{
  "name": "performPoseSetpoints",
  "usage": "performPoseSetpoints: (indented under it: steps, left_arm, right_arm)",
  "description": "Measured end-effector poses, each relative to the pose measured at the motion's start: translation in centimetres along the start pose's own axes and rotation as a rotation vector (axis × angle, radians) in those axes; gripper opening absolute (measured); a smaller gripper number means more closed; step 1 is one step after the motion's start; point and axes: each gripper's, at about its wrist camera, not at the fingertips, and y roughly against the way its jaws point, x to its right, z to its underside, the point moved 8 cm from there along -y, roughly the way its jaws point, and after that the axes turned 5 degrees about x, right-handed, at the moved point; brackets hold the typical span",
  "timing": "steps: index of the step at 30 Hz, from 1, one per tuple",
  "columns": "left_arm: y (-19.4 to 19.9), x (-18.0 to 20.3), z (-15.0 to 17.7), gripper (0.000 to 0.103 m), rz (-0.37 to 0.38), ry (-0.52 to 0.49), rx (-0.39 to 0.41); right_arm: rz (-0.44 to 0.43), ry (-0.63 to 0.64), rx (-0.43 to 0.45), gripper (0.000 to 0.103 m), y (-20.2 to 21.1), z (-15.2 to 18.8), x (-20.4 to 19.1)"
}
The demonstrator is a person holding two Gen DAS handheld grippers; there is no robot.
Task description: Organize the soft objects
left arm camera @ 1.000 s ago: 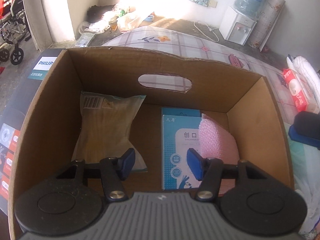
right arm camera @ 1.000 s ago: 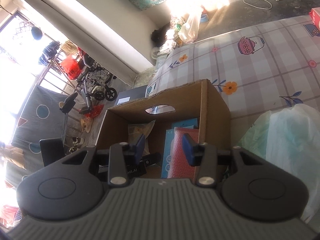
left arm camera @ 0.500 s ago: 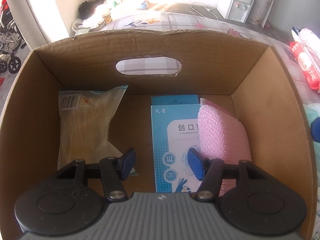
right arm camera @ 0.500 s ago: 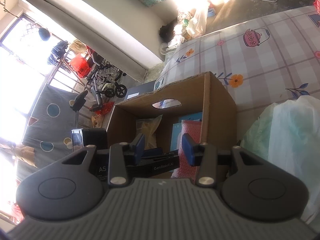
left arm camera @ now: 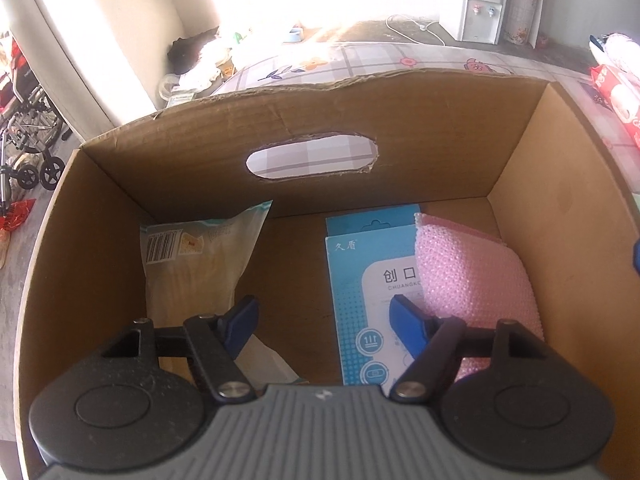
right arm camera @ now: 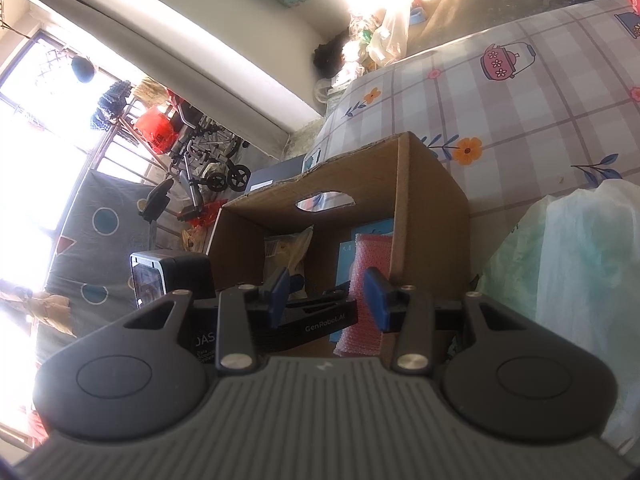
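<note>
Inside, from left to right:
Cardboard box: open at the top, with an oval handle hole in its far wall; it rests on a bed covered by a checked sheet with printed flowers and teapots.
Clear packet: lies on the box floor by the left wall, barcode label at its upper end, pale yellowish contents.
Left tool: points down into the box over the bare floor between the packet and the blue card; its jaws are opening and nothing sits between the blue pads, so it grips nothing.
Blue card: flat on the floor right of centre, printed with Chinese characters.
Pink bubble wrap: lies partly over the blue card's right edge and reaches to the right wall.
Right tool: held outside the box on its near side, jaws parted a little, empty.
Pale plastic bag: on the bed, just right of the box.
</note>
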Motion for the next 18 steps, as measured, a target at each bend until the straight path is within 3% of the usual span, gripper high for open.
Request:
performPoseSetpoints:
  steps: [6,8,10,13,16,18]
  left_arm:
    - [0.4,-0.2,-0.2,0.072,-0.084,-0.078,0.016]
    - [0.8,-0.2,-0.1,0.064,-0.062,-0.071,-0.001]
    - [1.6,0.1,0.1,0.064,0.003,-0.059,-0.006]
    - [3.4,0.9,0.8,0.075,0.063,-0.118,0.023]
    - [4.9,1.6,1.8,0.086,0.058,-0.235,0.08]
    - [5.5,2.0,2.4,0.089,0.043,-0.303,0.107]
  right_arm:
    - [0.0,0.002,0.0,0.041,0.1,0.0,0.0]
    - [0.0,0.0,-0.001,0.041,0.2,0.1,0.0]
    - [-0.002,0.001,-0.004,0.041,0.2,0.2,-0.1]
    - [-0.005,0.009,-0.007,0.041,0.3,0.3,-0.4]
    - [-0.01,0.015,-0.006,0.042,0.5,0.4,-0.6]
    - [-0.015,0.015,-0.007,0.042,0.4,0.5,-0.7]
